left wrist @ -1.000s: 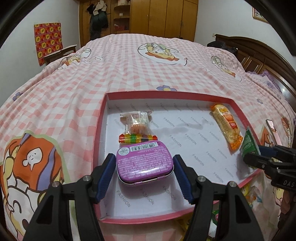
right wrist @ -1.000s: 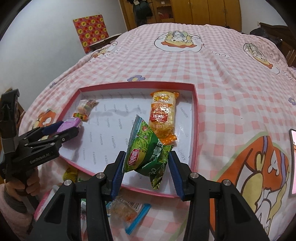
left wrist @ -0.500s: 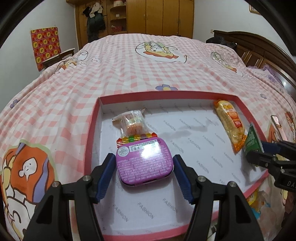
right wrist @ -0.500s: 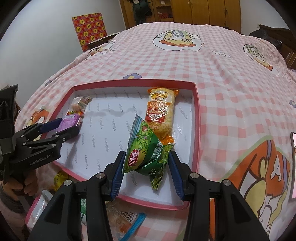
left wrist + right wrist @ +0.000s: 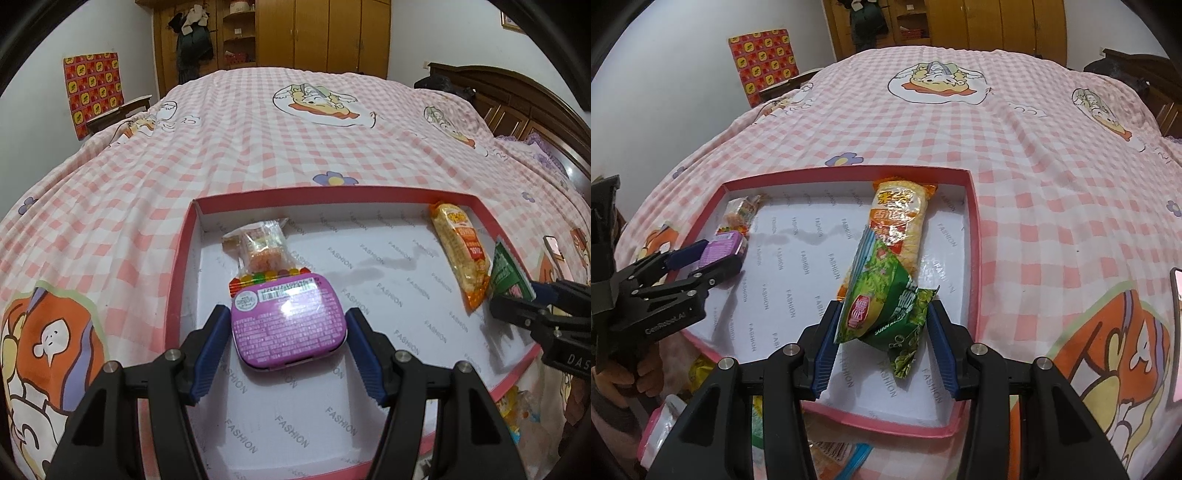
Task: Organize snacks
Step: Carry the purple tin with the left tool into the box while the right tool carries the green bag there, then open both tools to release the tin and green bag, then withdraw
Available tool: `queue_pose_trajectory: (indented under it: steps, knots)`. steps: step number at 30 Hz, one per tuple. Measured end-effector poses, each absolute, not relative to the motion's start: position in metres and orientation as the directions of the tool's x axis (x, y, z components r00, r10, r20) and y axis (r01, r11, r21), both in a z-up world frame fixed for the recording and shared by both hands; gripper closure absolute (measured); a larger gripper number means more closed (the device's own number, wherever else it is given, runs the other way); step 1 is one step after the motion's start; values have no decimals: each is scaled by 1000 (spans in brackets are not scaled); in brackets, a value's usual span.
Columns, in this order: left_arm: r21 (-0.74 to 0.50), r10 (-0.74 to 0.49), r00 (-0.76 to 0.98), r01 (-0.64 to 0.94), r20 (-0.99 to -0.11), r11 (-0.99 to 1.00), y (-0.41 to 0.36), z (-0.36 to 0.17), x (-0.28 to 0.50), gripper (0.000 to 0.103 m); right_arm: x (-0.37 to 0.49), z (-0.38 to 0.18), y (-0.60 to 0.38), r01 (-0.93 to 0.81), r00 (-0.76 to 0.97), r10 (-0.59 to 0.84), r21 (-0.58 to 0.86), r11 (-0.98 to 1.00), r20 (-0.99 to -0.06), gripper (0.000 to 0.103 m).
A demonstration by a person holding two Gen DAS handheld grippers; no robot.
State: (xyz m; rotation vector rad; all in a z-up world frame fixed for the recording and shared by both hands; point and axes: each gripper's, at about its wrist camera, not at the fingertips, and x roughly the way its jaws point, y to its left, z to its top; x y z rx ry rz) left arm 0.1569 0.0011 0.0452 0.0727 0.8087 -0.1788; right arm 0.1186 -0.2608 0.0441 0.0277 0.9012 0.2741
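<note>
A shallow white tray with a pink rim [image 5: 184,280] lies on the checked bedspread. My left gripper [image 5: 288,314] is shut on a purple tin [image 5: 288,325], held over the tray's left part just behind a rainbow candy strip [image 5: 266,277] and a clear candy packet [image 5: 262,247]. My right gripper [image 5: 882,314] is shut on a green snack bag [image 5: 879,295], which hangs over the tray's near right part, close to a long orange cracker pack [image 5: 901,218]. The right wrist view also shows the left gripper [image 5: 713,258] with the tin [image 5: 724,245].
Loose snack packets [image 5: 701,373] lie on the bed in front of the tray's near rim [image 5: 879,424]. A phone [image 5: 1176,332] rests on the bedspread at far right. A person's hand [image 5: 624,380] holds the left gripper. A wooden headboard [image 5: 517,103] and wardrobe stand behind.
Both grippers have edged a little forward over the tray with their loads. The tin now covers part of the rainbow strip; the green bag hangs further past the near rim.
</note>
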Motion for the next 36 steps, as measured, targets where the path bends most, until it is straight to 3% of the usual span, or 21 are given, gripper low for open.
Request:
queue_pose_trajectory:
  steps: [26, 33, 36]
  knots:
    - [-8, -133, 673, 186, -727, 983, 1, 49, 159, 35, 118, 42, -262, -223, 606, 245, 134, 966, -757, 55]
    - [-88, -176, 669, 163, -722, 983, 13, 61, 148, 35, 112, 47, -260, -242, 611, 272, 152, 958, -744, 43]
    - [-102, -186, 669, 164, -720, 981, 14, 68, 141, 34, 106, 52, -258, -246, 624, 271, 144, 958, -733, 42]
